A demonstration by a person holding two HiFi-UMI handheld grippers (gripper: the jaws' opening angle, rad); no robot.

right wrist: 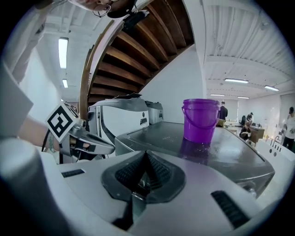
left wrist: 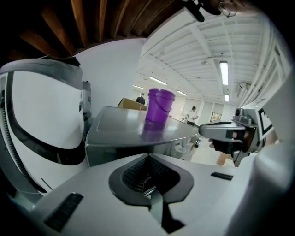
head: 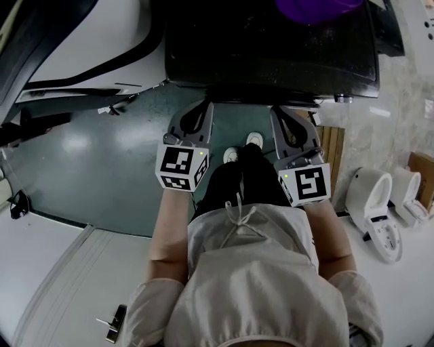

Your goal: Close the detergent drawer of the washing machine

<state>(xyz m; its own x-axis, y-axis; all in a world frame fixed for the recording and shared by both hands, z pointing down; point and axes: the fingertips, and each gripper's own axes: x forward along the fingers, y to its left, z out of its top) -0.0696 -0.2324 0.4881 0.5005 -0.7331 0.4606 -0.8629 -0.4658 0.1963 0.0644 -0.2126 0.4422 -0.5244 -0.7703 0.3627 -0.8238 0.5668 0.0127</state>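
Note:
The washing machine [head: 271, 47] is a dark-topped box straight ahead, with a purple bucket [head: 315, 8] standing on its lid. No detergent drawer shows in any view. My left gripper [head: 201, 108] and right gripper [head: 281, 112] are held side by side just short of the machine's front edge. Both are shut with nothing between the jaws. In the left gripper view the left gripper [left wrist: 148, 159] points at the machine's top corner [left wrist: 138, 126] and the bucket [left wrist: 159, 105]. The right gripper [right wrist: 146, 154] faces the same lid [right wrist: 193, 143] and the bucket [right wrist: 200, 120].
A white appliance [head: 88, 41] with a dark curved trim stands at the left. White toilets [head: 373, 203] and a wooden slat panel [head: 332, 146] are on the right. The person's feet [head: 244, 146] stand on the teal floor [head: 102, 169] between the grippers.

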